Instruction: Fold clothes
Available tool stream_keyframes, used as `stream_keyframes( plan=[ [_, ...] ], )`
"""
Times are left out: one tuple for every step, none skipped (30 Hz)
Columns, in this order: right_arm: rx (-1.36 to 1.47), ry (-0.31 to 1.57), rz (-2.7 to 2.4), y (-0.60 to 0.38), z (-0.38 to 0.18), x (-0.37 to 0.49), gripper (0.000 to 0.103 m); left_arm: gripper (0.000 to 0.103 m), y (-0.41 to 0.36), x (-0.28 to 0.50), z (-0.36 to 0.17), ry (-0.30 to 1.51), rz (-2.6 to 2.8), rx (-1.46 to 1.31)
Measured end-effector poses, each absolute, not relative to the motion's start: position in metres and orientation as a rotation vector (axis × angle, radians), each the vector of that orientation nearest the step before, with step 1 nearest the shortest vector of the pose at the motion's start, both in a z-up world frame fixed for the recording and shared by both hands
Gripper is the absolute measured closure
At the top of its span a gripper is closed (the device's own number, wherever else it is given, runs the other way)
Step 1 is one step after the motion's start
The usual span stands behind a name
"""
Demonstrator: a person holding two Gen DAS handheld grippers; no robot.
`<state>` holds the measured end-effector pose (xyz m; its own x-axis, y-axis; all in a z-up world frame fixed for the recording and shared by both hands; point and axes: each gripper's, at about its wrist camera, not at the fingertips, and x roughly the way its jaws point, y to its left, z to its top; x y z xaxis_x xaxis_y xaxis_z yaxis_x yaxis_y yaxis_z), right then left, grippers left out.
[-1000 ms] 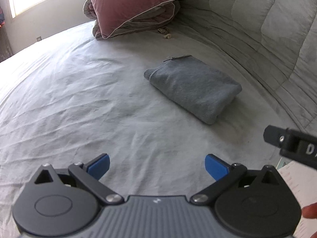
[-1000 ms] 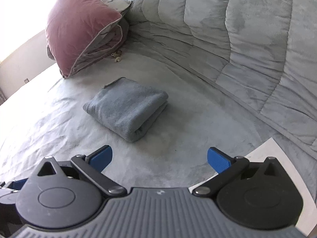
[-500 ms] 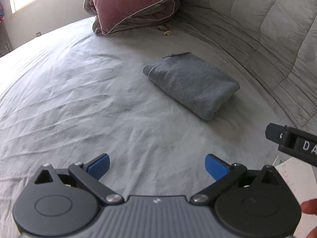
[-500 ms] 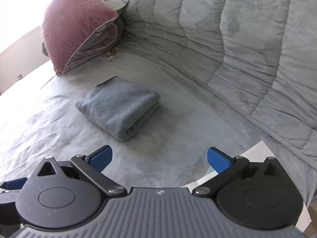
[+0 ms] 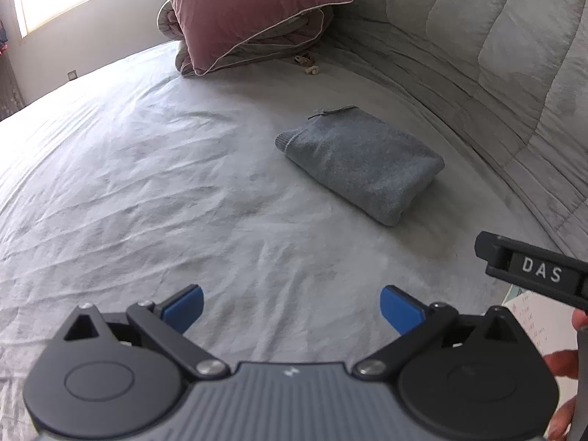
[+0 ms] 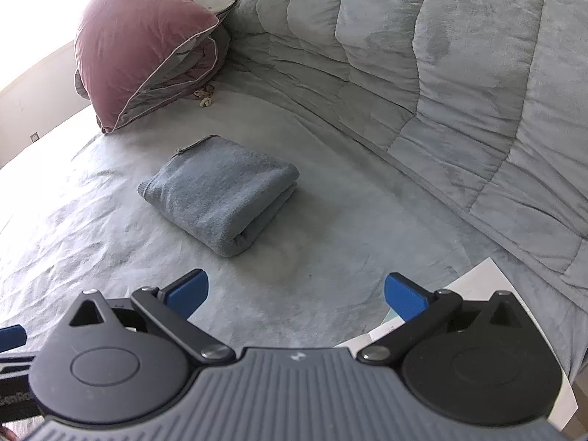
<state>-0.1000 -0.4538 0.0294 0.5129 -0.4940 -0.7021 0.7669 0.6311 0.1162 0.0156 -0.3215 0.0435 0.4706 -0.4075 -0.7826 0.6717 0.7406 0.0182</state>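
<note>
Both my grippers are hovering over the bed, nothing in either. My left gripper (image 5: 290, 305) is sitting with its blue pads spread wide, only the wrinkled grey sheet (image 5: 147, 191) showing between them. My right gripper (image 6: 296, 294) is likewise gaping wide and empty, above bare sheet. The folded grey garment (image 5: 358, 163) is lying flat on the sheet ahead of both grippers, well apart from the fingertips, a compact rectangle with its rolled fold edge facing me and a ribbed cuff or hem showing at its left corner. In the right wrist view it is sitting left of centre, in the left wrist view right of centre. Beyond it a pink pillow (image 6: 143, 36) is leaning on a bundled grey duvet, with some small tan bits (image 6: 205, 96) lying on the sheet just beside it. A quilted grey comforter (image 6: 422, 73) is running along the right side. A white sheet of paper (image 6: 481, 279) is lying near my right gripper's right finger. The other gripper's body, lettered "DAS" (image 5: 540, 270), is poking into the left wrist view at right.
</note>
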Motion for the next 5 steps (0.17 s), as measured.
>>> stream_keyframes(
  plan=[
    [0.446,0.681,-0.789,-0.4536,0.0294,-0.0997,0.0,0.001,-0.3202,0.0152,0.0436,0.851,-0.68,0.348],
    [0.446,0.682,-0.788,-0.4533,0.0295,-0.0994,0.0,0.001,-0.3187,0.0151,0.0436,0.851,-0.683,0.349],
    [0.446,0.683,-0.788,-0.4531,0.0296,-0.0991,0.0,0.001,-0.3172,0.0151,0.0437,0.851,-0.686,0.349],
    [0.445,0.684,-0.787,-0.4529,0.0296,-0.0987,0.0,0.001,-0.3162,0.0148,0.0432,0.85,-0.689,0.35],
    [0.446,0.683,-0.787,-0.4528,0.0299,-0.0983,0.0,0.001,-0.3152,0.0145,0.0427,0.849,-0.691,0.352]
  ],
)
